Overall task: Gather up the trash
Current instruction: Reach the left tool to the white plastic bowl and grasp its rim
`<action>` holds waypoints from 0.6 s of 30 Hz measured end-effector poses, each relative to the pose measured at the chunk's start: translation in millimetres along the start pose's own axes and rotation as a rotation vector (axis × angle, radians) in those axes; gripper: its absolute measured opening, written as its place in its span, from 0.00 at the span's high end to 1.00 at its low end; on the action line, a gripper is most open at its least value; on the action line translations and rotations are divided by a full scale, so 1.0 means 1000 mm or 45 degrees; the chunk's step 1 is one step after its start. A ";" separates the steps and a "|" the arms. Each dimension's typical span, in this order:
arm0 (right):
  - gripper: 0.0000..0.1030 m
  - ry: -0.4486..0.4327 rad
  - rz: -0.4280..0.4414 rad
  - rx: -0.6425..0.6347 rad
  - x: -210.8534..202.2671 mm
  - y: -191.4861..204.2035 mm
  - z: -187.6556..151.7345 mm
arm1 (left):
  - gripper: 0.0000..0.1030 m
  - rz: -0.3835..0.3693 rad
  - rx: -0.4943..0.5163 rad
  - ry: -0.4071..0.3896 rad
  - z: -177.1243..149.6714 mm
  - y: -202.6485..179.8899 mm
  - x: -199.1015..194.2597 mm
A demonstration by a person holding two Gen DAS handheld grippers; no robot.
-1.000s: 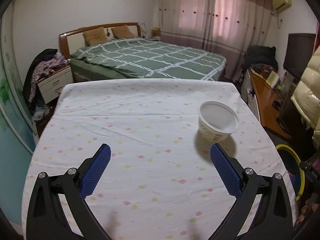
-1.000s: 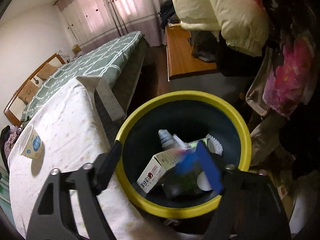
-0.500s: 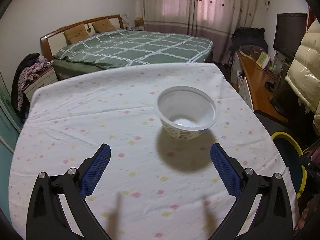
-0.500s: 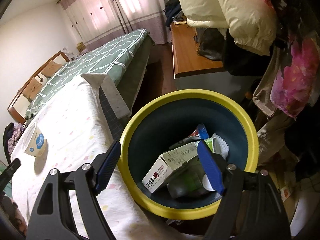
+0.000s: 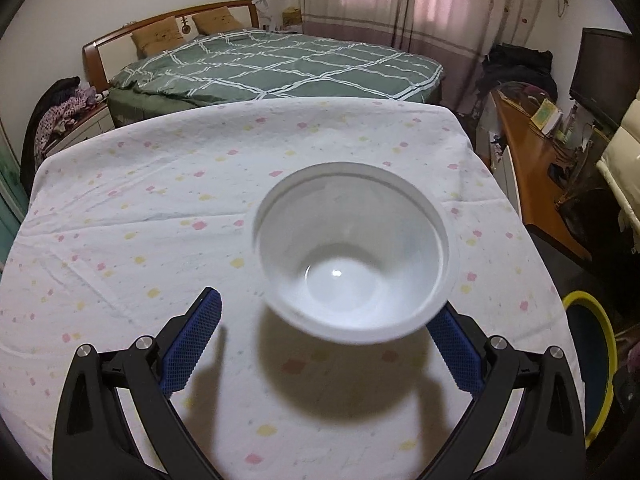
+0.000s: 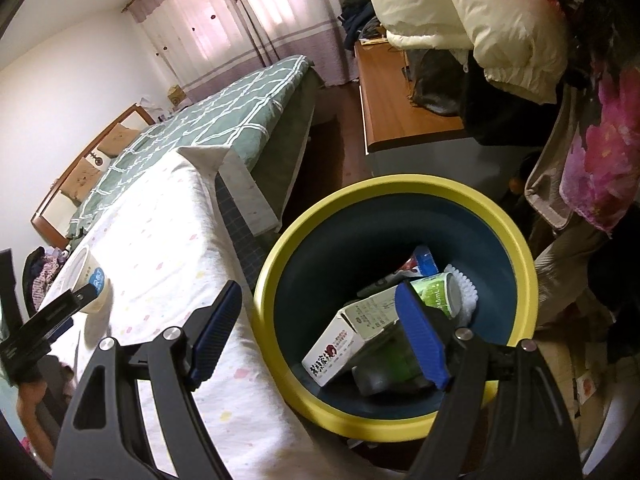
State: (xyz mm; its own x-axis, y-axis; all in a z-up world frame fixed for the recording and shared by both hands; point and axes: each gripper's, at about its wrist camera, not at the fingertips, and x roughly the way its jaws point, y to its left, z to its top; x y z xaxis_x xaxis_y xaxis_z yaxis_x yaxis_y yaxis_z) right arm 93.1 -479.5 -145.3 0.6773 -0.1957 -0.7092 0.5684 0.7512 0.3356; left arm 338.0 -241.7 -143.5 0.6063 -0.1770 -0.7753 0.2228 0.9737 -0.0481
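Cup (image 5: pixel 354 252), white plastic, empty, upright on the flowered tablecloth (image 5: pixel 160 208), sits between the left gripper (image 5: pixel 326 336) fingers; fingers spread wide, right pad partly hidden behind the cup wall, contact unclear. Right gripper (image 6: pixel 320 330) also spread, holding nothing, above the yellow-rimmed bin (image 6: pixel 516 240); carton (image 6: pixel 352 340) and green can (image 6: pixel 436 292) lie between and beyond its fingertips. Bed (image 5: pixel 280 68) beyond the table.
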 end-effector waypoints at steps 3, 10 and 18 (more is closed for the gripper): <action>0.27 0.003 0.014 0.002 0.000 0.000 0.000 | 0.05 -0.003 -0.003 -0.009 0.004 -0.004 0.006; 0.27 -0.003 0.046 -0.002 0.000 0.003 -0.001 | 0.05 0.004 -0.006 -0.029 0.014 -0.007 0.013; 0.27 -0.035 0.062 -0.005 -0.004 0.003 -0.001 | 0.23 -0.015 0.017 -0.035 0.020 -0.012 0.015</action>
State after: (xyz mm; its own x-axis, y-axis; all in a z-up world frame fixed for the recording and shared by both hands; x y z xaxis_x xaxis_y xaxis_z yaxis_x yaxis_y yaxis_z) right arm 92.0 -475.9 -142.0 0.7166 -0.1765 -0.6748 0.5329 0.7627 0.3665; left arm 359.6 -259.1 -142.3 0.6242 -0.1924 -0.7572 0.2399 0.9696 -0.0486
